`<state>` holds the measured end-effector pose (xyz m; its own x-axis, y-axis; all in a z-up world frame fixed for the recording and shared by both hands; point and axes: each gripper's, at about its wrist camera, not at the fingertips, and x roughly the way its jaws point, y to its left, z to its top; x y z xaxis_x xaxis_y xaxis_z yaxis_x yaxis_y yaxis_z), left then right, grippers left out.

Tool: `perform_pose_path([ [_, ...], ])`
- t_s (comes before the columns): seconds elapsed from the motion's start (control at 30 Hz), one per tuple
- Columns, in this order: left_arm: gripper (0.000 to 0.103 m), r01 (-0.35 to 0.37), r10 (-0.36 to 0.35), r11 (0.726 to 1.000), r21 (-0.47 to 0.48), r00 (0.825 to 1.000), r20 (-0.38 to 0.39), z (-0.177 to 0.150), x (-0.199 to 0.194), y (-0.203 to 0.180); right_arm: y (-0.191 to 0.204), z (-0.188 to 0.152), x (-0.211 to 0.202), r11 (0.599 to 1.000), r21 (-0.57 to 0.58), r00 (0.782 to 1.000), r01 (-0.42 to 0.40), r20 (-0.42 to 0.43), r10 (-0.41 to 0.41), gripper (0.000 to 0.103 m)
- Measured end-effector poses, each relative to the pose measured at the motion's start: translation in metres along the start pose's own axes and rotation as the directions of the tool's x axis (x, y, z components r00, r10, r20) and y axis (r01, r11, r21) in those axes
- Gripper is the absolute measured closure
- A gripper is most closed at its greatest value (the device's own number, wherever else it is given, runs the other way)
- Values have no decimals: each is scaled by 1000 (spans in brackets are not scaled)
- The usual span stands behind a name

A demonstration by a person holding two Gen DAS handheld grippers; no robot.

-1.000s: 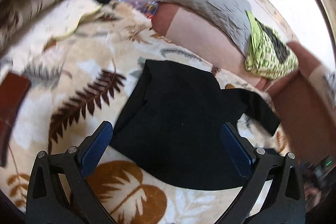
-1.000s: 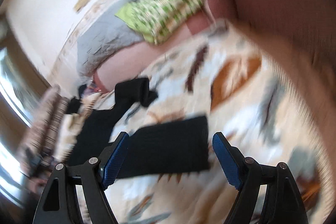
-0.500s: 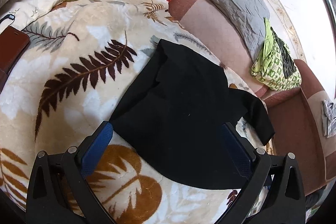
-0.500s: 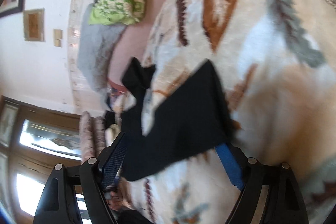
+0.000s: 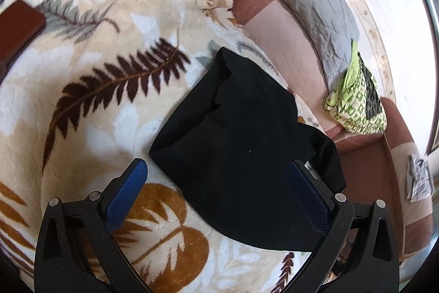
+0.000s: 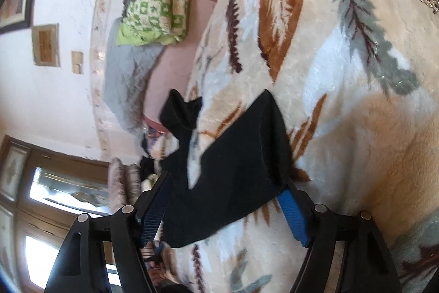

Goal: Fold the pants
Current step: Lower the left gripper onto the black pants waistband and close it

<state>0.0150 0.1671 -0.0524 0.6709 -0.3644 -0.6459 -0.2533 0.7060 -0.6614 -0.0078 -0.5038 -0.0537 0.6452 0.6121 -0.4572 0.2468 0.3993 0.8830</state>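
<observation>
The black pants (image 5: pixel 236 144) lie spread on a leaf-patterned blanket (image 5: pixel 90 111) that covers the bed, beside a pink sofa back with a grey pillow (image 5: pixel 307 4) and a green patterned bundle (image 5: pixel 356 100). From the left wrist view the broad part of the garment lies rumpled in front of the left gripper (image 5: pixel 216 188), and one leg trails off toward the sofa. The left fingers stand wide apart over the near edge of the cloth, pressing on nothing.

In the right wrist view a leg end (image 6: pixel 241 155) sits between the fingers of the right gripper (image 6: pixel 222 210). Those jaws are closing, with the hem between them, but the blue pads do not yet seem to press the fabric.

The folding looks barely begun: the legs appear to lie apart rather than stacked, and no neat fold shows. Probably everything remains: taking hold of the hem and waist, laying one leg over the other, then folding the length.

No brand, label or readable writing shows on the pants or anywhere else.
</observation>
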Motion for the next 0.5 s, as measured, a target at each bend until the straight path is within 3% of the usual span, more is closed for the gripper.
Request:
perform_pose_path([
  [0.1, 1, -13, 11, 999, -46, 999, -36, 2, 7, 8, 4, -2, 7, 997, -43, 998, 57, -22, -58, 29],
  [0.23, 1, 57, -69, 993, -103, 991, -111, 6, 24, 16, 5, -3, 13, 993, -67, 995, 96, -24, -98, 29],
  [0.33, 1, 112, -128, 985, -130, 984, -124, 14, 32, 18, 4, -4, 10, 995, -55, 996, 88, -8, -89, 29],
  [0.5, 1, 123, -141, 978, -167, 985, -95, 18, 37, 23, 1, -3, 7, 997, -34, 998, 70, 4, -70, 30],
])
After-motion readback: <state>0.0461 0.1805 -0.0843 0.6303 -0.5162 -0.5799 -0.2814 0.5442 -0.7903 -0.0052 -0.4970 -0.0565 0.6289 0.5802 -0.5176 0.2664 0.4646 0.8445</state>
